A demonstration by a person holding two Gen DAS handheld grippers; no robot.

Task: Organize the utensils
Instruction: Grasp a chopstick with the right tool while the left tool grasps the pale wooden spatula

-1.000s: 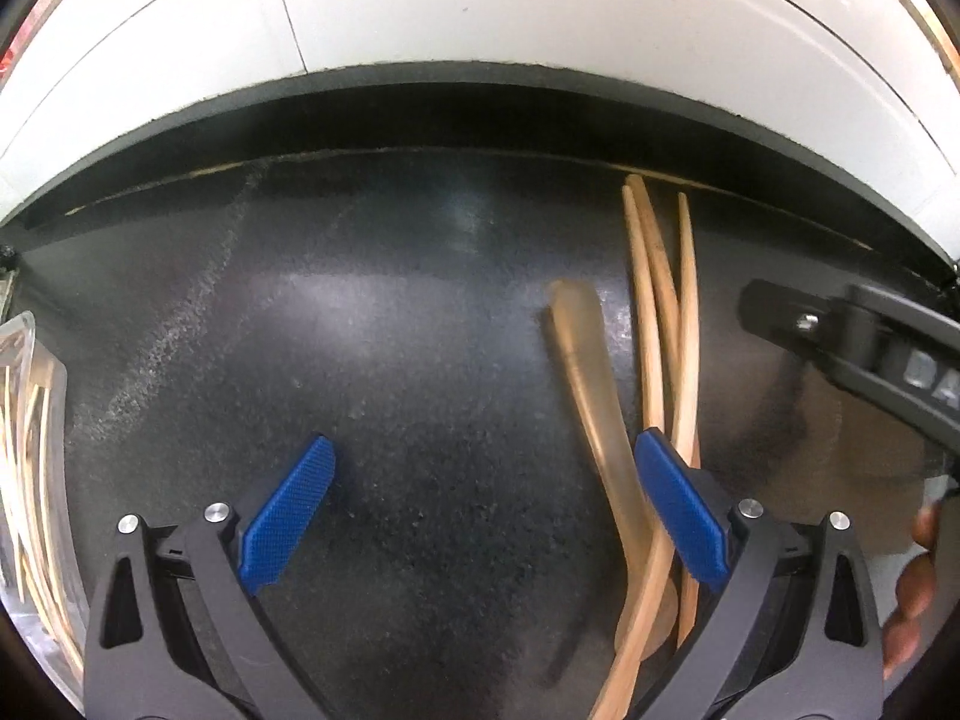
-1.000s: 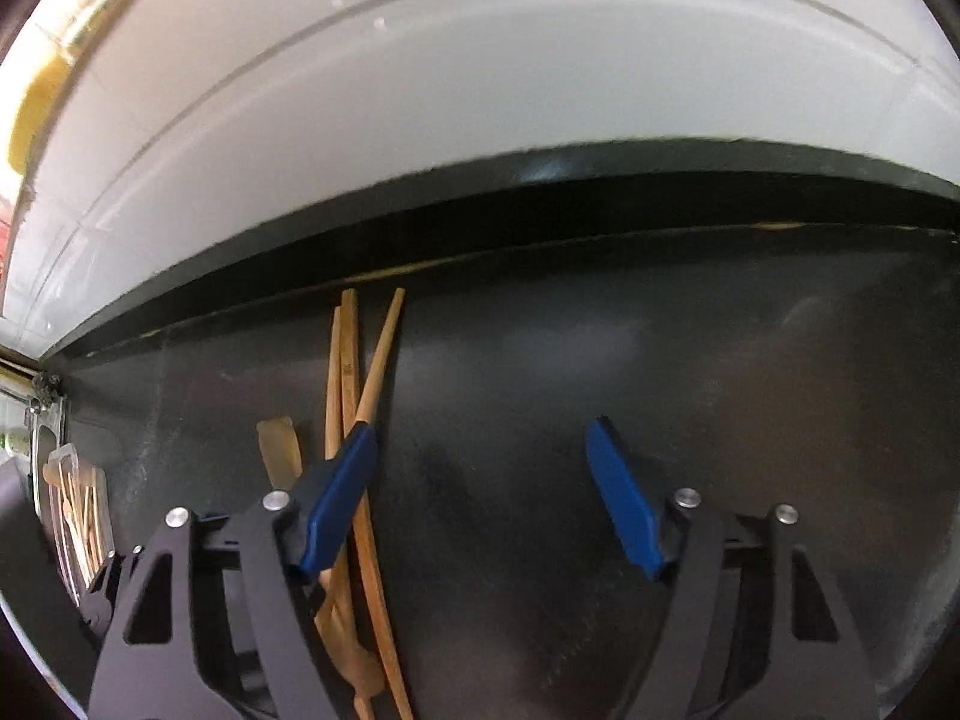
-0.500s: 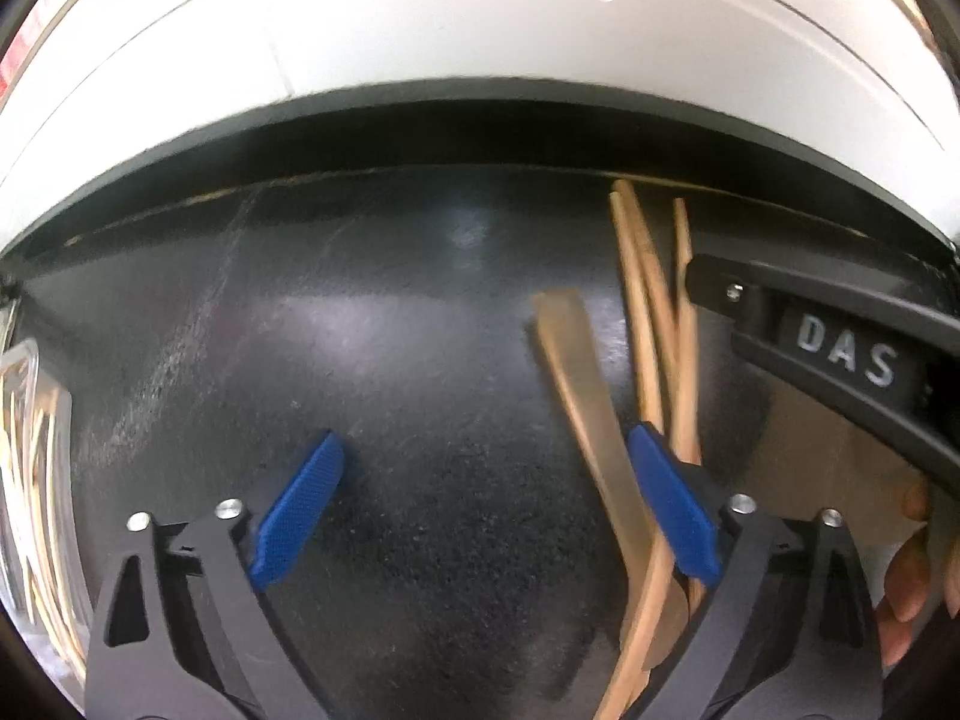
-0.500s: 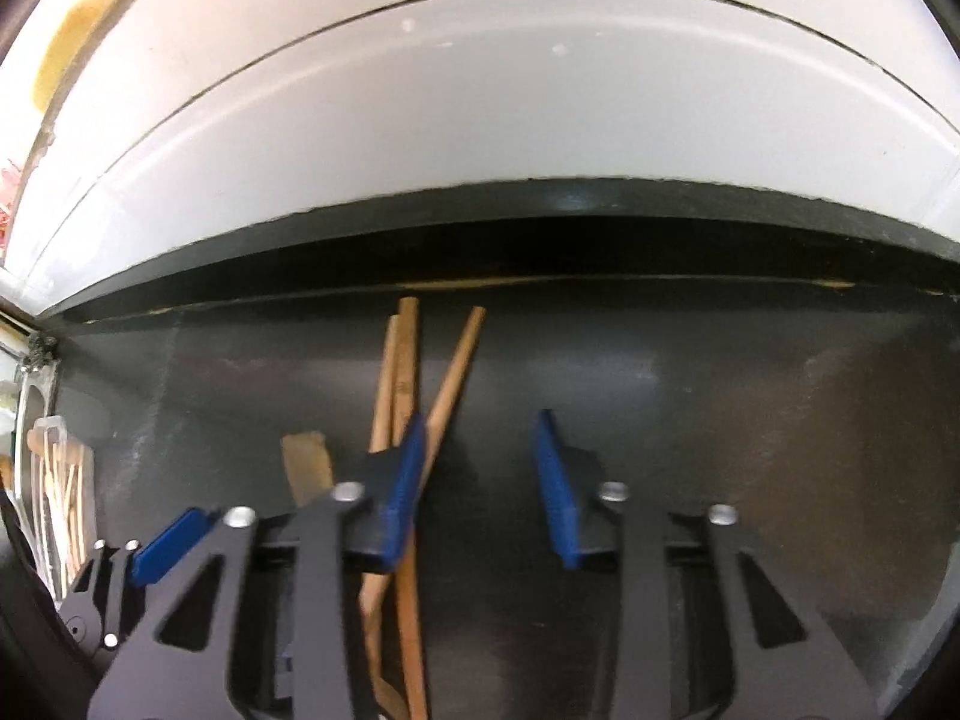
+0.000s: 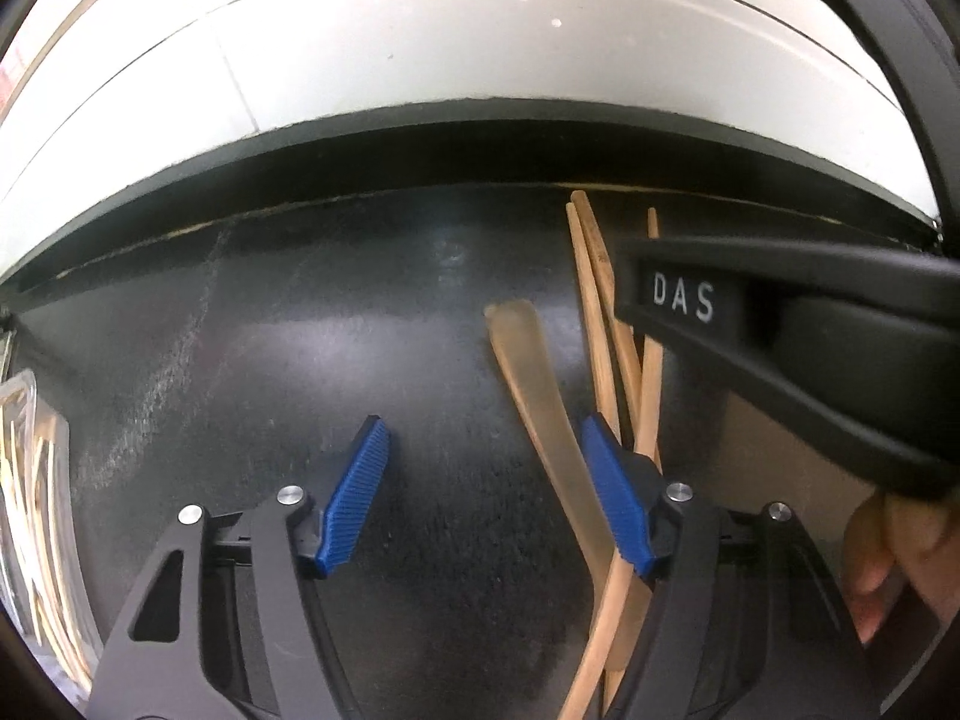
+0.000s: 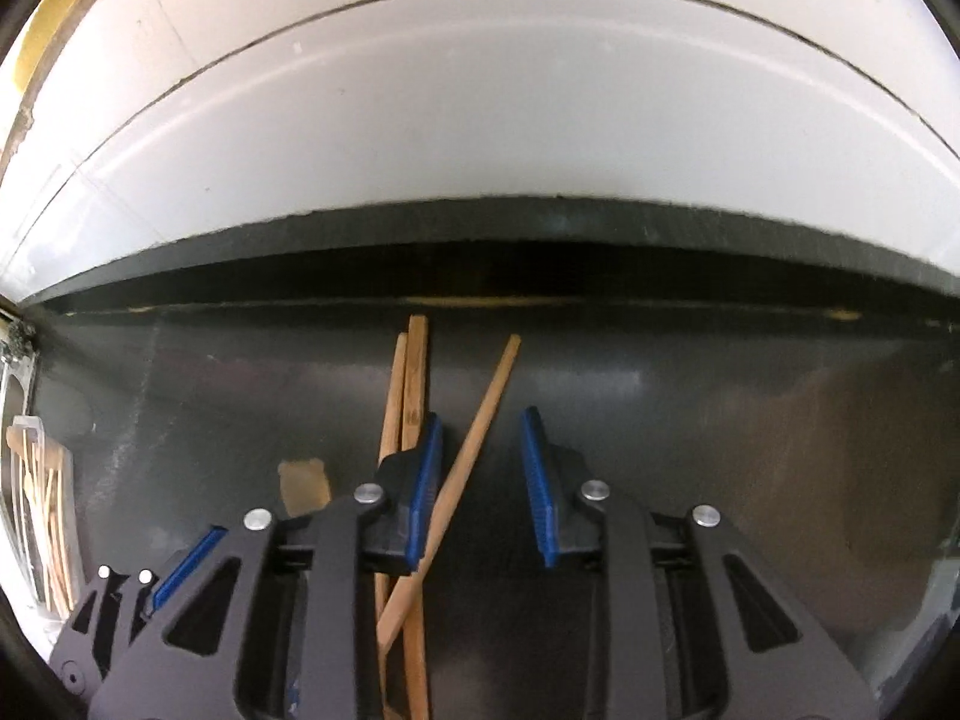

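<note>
Three wooden chopsticks (image 5: 591, 294) lie on the dark counter (image 5: 270, 360) beside a translucent tan spoon handle (image 5: 528, 366). In the right wrist view, two chopsticks (image 6: 408, 384) lie together and one slanted chopstick (image 6: 480, 420) runs between the jaws. My right gripper (image 6: 483, 480) is open, its blue pads on either side of the slanted chopstick, not touching it. My left gripper (image 5: 486, 492) is open and empty, its right pad next to the spoon handle. The right gripper's black body (image 5: 780, 348) crosses the chopsticks in the left wrist view.
A clear plastic container (image 5: 30, 510) holding several wooden utensils stands at the far left; it also shows in the right wrist view (image 6: 36, 510). A white tiled wall (image 5: 480, 42) rises behind the counter's back edge.
My right gripper has moved left over the chopsticks and its jaws have narrowed around the slanted one. My left gripper has closed partway and shifted a little.
</note>
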